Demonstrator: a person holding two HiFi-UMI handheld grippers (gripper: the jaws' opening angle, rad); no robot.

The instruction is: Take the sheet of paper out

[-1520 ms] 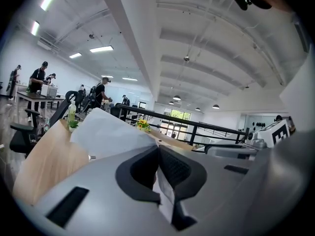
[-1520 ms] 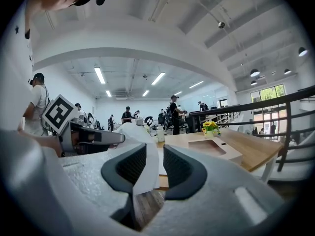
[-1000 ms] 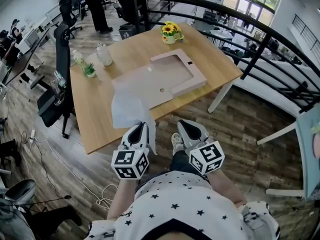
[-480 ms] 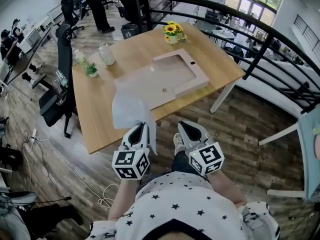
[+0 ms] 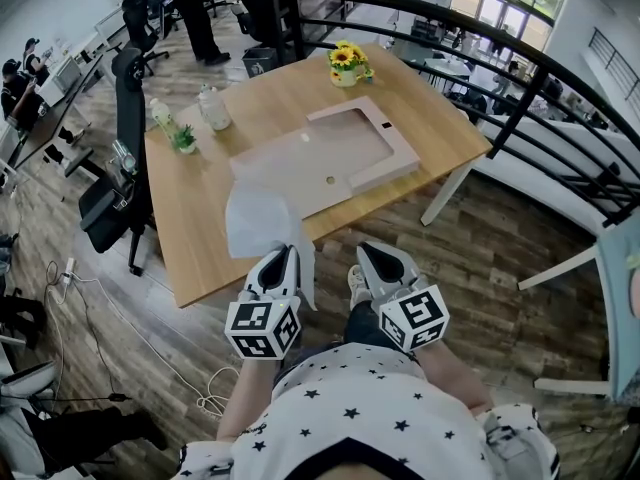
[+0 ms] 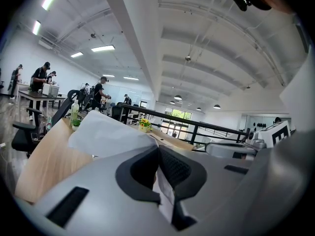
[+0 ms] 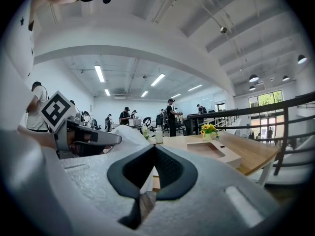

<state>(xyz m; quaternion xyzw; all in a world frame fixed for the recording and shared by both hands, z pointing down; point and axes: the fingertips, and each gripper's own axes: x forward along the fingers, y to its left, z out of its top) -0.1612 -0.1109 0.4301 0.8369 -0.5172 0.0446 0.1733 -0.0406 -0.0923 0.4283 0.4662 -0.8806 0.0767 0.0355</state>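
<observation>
Left gripper (image 5: 281, 260) clamped on sheet of paper (image 5: 256, 218), lower center. Right gripper (image 5: 374, 255) closed, empty. Paper likely light, floppy, tearable; pinch near edge.

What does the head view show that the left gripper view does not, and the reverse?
Only the head view: the starred shirt and the floor cables. Only the left gripper view: the ceiling lights. Both: the left gripper shut on the sheet of paper, the wooden table and the sunflowers.
</observation>
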